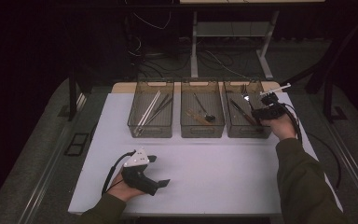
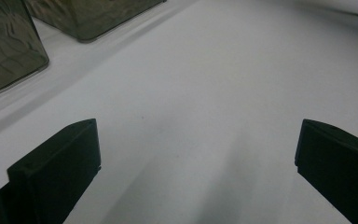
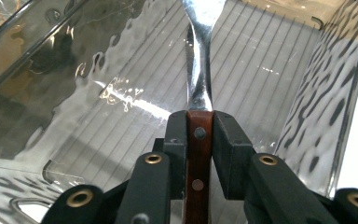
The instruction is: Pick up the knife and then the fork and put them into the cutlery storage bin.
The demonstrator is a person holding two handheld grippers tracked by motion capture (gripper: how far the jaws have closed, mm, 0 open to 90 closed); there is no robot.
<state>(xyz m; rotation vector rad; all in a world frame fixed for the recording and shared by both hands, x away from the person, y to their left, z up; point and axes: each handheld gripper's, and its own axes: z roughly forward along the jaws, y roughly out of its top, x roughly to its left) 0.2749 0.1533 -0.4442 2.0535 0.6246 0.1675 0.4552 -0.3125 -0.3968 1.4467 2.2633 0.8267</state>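
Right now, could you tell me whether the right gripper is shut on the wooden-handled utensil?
Shut on it: the right gripper clamps the utensil's wooden handle between both pads, over the rightmost bin.

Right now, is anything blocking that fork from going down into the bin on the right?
Nothing visible does. The right gripper holds the fork by its wooden handle over the right bin, which is open on top; other cutlery already lies on its floor.

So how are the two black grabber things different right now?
The right gripper is shut on a wooden-handled metal fork; the left gripper is open with nothing between its jaws. The right gripper is over the right-hand clear plastic bin; the left gripper is low over the white table, apart from the bins. Both are black two-jaw grippers, each held in a hand.
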